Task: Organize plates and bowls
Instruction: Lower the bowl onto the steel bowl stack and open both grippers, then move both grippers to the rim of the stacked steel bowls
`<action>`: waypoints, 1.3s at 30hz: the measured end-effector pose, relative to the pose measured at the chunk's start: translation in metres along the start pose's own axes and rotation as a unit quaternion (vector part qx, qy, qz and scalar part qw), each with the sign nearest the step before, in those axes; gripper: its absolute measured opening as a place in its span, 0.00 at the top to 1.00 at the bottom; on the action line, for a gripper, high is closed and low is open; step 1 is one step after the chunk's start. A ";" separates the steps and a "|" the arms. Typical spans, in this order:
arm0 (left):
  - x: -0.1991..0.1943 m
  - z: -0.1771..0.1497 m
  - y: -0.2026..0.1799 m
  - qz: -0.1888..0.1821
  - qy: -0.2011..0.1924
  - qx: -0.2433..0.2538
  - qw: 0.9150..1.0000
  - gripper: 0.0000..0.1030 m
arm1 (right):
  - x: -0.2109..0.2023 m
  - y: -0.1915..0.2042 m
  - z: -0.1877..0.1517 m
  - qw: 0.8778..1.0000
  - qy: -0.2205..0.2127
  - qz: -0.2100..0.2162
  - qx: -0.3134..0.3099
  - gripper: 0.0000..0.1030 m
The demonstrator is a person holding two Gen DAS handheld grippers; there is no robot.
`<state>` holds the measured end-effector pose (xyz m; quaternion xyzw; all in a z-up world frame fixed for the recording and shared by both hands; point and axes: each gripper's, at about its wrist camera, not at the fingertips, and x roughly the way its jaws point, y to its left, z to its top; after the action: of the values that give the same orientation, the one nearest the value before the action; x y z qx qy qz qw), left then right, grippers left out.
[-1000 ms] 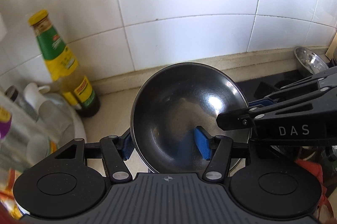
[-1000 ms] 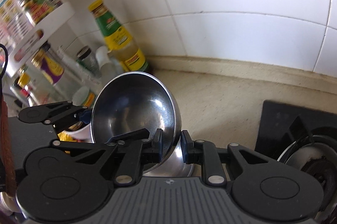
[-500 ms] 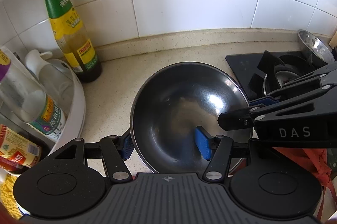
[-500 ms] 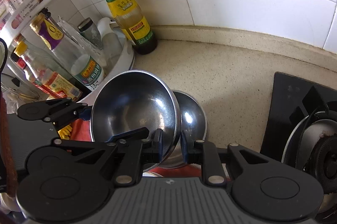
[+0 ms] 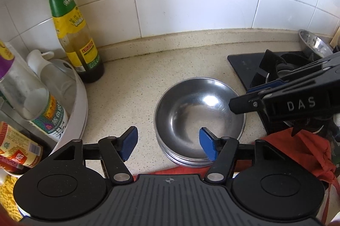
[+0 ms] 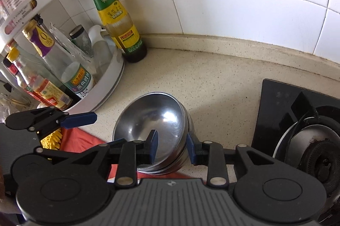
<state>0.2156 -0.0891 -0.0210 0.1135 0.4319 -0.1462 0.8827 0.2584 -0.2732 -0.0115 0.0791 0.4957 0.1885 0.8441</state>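
Steel bowls (image 5: 199,117) now nested in a stack on the counter (image 5: 136,94); left gripper (image 5: 167,143) and right gripper (image 6: 171,147) both opening, releasing the rim. Another bowl (image 5: 314,44) behind stove, unsorted

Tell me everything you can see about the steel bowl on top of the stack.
The top steel bowl is round, shiny and empty, with a bright glare inside. It sits upright, nested on other steel bowls on the speckled countertop, beside the black stove. Both grippers' jaws straddle its rim while opening; no pad presses it.
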 end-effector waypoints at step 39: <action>-0.003 -0.056 0.010 -0.056 0.004 0.035 0.998 0.14 | 0.017 0.004 -0.005 0.998 0.030 0.007 0.047 0.48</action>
<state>0.1767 -0.0613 -0.0515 0.1208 0.4360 -0.2106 0.8666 0.2603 -0.2629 -0.0264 0.1163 0.5281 0.1731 0.8232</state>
